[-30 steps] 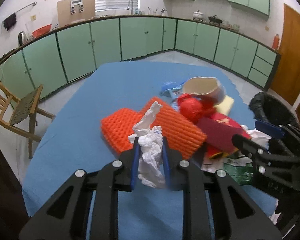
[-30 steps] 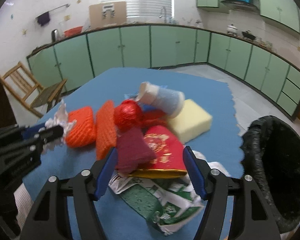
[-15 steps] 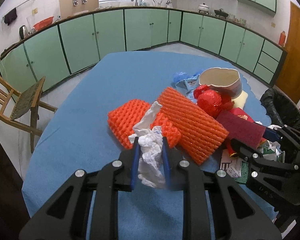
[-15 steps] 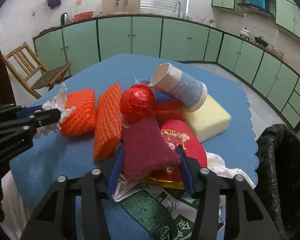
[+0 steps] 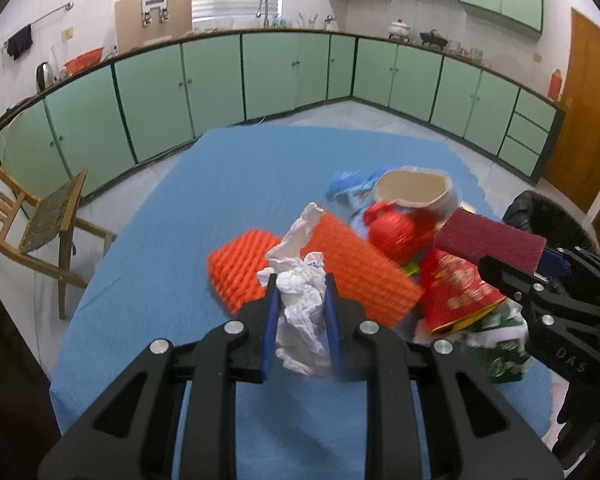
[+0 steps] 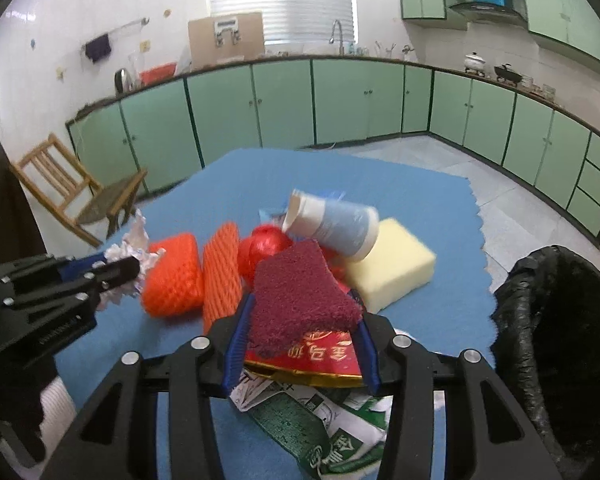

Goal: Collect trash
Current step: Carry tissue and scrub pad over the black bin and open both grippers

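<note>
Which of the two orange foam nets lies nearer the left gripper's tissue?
The squat orange net, leftmost in the right wrist view; the crumpled tissue reaches it, while the long narrow net lies beyond.

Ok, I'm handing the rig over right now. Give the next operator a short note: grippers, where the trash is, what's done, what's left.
Left gripper: shut on a crumpled white tissue, held above the blue table.
Right gripper: jaws just closed on the maroon scouring pad, lifted off the pile.
Black-lined bin: at the table's right edge.
Done: both items gripped, neither binned yet.
Left: drop both, then clear the orange foam nets, red ball, paper cup, yellow sponge, red packet, green wrapper.
</note>
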The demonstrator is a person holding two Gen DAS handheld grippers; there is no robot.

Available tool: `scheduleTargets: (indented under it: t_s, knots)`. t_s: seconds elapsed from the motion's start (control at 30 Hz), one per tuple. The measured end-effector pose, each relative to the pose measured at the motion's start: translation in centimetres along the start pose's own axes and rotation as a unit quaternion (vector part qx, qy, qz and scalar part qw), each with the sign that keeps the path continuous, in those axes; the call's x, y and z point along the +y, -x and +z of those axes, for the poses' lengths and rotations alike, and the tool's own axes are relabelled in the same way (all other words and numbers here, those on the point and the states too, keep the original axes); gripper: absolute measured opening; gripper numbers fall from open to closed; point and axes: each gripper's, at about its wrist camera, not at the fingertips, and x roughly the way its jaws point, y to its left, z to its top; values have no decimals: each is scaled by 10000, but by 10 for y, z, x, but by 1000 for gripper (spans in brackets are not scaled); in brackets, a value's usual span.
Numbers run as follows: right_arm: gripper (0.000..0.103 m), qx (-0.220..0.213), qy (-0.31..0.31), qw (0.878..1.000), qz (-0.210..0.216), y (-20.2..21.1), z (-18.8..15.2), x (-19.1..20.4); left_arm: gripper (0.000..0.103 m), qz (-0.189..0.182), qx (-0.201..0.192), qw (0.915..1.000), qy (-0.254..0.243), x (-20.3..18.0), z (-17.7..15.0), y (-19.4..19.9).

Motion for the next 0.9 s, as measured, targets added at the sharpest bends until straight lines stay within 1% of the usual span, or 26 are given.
scheduleTargets:
  t_s: [0.1,0.27,0.47,0.5,0.67,0.77,0.9]
  knots:
    - [46,-179,-113,9998,-50,18,6,-8,20,-142,-112,9998,-84,-14,8,8]
    - [46,-446,-366,9980,-242,50,11,-36,20,-542,-246,9980,-230,-48,21,16]
    - [46,-671,-805,9916,-763,87,11,-95,20,-1052,-435,9920,-550,-108,39,18]
    - [46,-713,-879,9891,-941,95,10,-110,20,-1140,-451,9907,-594,-118,42,17]
    - [46,-729,-1171,9786,-1530,115,-1,-173,20,-1614,-524,9809,-948,-187,53,7]
    - [46,-686,-1378,9720,-1775,120,-10,-206,20,-1910,-470,9741,-1112,-230,56,-5]
    - [46,-549,-1506,9647,-2089,119,-23,-246,20,-2174,-397,9669,-1275,-278,56,-23]
